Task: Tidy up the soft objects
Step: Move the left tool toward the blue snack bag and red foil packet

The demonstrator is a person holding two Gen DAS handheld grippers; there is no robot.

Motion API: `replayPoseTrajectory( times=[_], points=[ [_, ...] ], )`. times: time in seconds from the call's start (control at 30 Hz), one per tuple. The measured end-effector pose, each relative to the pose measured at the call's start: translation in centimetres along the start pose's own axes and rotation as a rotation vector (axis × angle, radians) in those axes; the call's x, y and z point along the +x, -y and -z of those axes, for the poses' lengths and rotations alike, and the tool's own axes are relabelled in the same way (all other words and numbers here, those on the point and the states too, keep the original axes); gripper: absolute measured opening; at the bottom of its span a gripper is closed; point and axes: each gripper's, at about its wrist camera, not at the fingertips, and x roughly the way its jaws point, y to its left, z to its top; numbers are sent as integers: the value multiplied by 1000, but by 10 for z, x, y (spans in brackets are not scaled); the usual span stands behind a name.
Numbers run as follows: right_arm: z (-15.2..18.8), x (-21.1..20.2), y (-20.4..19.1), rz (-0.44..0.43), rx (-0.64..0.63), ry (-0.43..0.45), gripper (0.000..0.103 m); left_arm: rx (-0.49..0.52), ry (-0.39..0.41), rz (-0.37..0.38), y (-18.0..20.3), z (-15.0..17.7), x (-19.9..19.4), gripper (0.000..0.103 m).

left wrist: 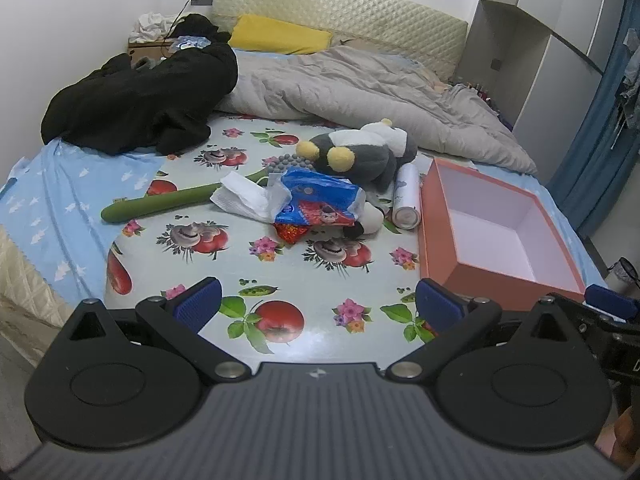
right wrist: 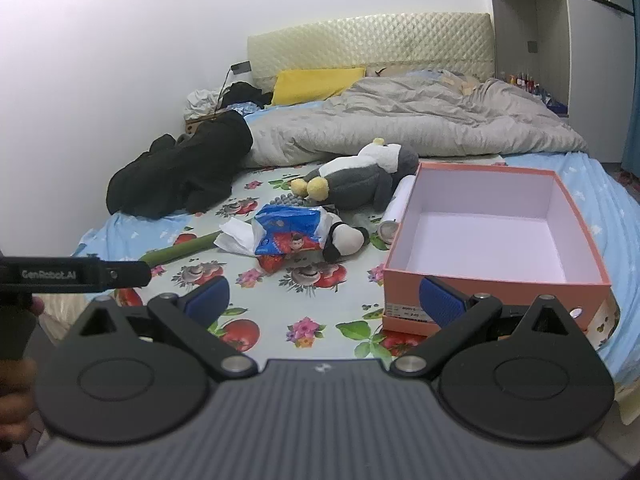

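A grey and white plush penguin (left wrist: 364,150) (right wrist: 360,176) lies on the fruit-print cloth (left wrist: 240,248) (right wrist: 280,300). In front of it sit a blue and red tissue pack (left wrist: 320,200) (right wrist: 290,232) with white tissues (left wrist: 244,196) sticking out, a small black and white plush (left wrist: 370,220) (right wrist: 346,240), a green foam stick (left wrist: 160,202) (right wrist: 180,250) and a white spray can (left wrist: 406,196) (right wrist: 394,212). An empty orange box (left wrist: 440,240) (right wrist: 480,284) stands at the right. My left gripper (left wrist: 318,306) and right gripper (right wrist: 324,298) hover open near the bed's front edge, with nothing between their fingers.
A black garment (left wrist: 148,96) (right wrist: 184,168) lies at the back left, a grey duvet (left wrist: 360,88) (right wrist: 400,120) and a yellow pillow (left wrist: 280,36) (right wrist: 316,82) at the head. A wardrobe (left wrist: 540,40) and blue curtain (left wrist: 600,140) stand right. The left gripper's body (right wrist: 72,274) juts in at left.
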Motion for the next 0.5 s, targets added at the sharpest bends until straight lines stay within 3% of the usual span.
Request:
replayPoseTrajectory(
  times=[0.5],
  points=[
    [18,10,18,14,45,-31,103,48,-16,-18,0,24,12,103]
  ],
)
